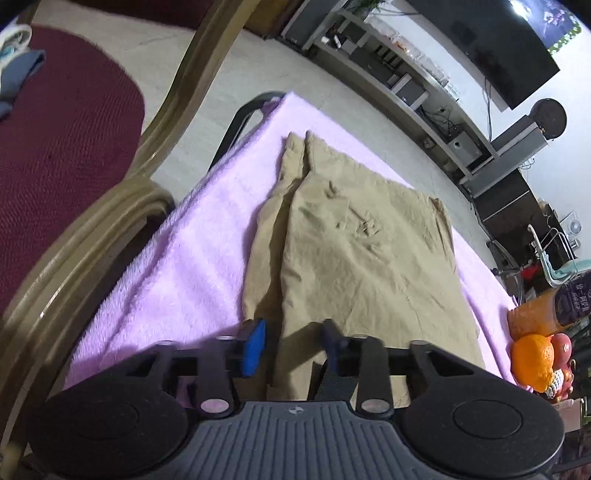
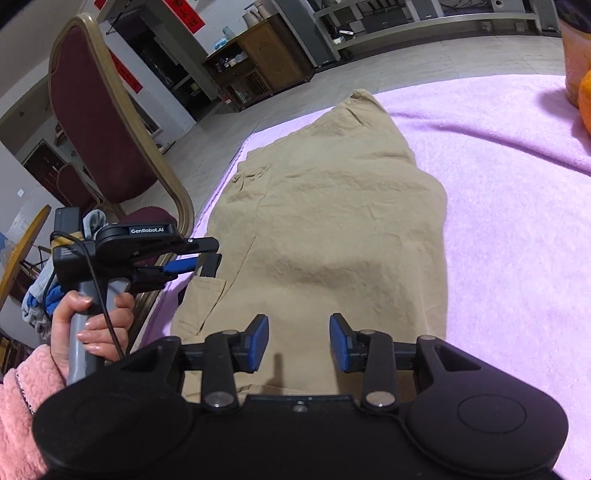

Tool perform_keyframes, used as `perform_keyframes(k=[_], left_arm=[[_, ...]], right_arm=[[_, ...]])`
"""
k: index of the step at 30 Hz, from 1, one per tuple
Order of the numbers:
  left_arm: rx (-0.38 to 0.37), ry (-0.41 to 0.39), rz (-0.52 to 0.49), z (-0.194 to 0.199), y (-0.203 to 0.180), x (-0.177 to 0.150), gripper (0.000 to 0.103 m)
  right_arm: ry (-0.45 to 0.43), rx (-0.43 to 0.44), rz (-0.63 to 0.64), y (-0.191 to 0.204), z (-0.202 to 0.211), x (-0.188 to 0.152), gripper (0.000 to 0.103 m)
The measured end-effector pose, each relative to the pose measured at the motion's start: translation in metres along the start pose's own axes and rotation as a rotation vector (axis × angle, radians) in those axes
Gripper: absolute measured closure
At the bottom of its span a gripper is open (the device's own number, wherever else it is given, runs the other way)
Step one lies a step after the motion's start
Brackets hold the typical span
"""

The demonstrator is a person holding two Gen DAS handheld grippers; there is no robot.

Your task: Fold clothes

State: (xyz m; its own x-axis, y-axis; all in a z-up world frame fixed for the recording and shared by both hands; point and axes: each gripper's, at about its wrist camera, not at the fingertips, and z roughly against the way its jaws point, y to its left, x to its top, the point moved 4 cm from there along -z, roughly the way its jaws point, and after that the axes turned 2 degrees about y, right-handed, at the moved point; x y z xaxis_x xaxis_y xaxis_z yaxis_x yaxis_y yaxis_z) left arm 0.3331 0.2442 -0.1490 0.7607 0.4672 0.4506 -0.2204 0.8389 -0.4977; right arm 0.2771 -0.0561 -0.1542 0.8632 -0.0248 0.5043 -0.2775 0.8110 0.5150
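One tan garment (image 2: pixel 325 229), two grippers

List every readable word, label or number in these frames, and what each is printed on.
"GenRobot.AI": white lettering on the left gripper body.
Red banners on the far wall: characters too blurred to read.
Dark bottle label beside the orange: print too small to read.
TV screen: nothing legible.

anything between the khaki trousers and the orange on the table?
Only bare pink blanket between the khaki trousers and the orange, seen in the left wrist view.
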Motion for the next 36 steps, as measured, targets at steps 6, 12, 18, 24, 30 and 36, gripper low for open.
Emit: perform_keyframes(k=[6,12,18,24,30,36], left_arm=[[0.019,-0.069,-0.065,0.032,-0.018,-0.006,0.103],[0.141,-0.051,-0.068,0.021,0.004,-0.006,0.102],[0.227,-0.034,-0.016,0.034,0.018,-0.007,0.086],[0.153,-0.107,-0.038,0.101,-0.013,-0.039,0.066],[0.038,-0.027,0.031,0.108,-0.016,-0.104,0.067],[0.038,0.054,0.163,0.091,0.01,-0.124,0.069]], right_arm=[[-0.014,-0.007,-0.023,-0.001,0.002,-0.002,0.066],[0.003,-0.004,-0.041,0.002,0.001,-0.004,0.065],[-0.018,-0.023,-0.035,0.011,0.031,0.0,0.059],[-0.082,0.006,-0.038,0.019,0.113,-0.002,0.045],[-0.062,0.033,-0.126,0.007,0.132,-0.036,0.035],[0.014,0.06,-0.255,-0.015,0.113,-0.077,0.036]])
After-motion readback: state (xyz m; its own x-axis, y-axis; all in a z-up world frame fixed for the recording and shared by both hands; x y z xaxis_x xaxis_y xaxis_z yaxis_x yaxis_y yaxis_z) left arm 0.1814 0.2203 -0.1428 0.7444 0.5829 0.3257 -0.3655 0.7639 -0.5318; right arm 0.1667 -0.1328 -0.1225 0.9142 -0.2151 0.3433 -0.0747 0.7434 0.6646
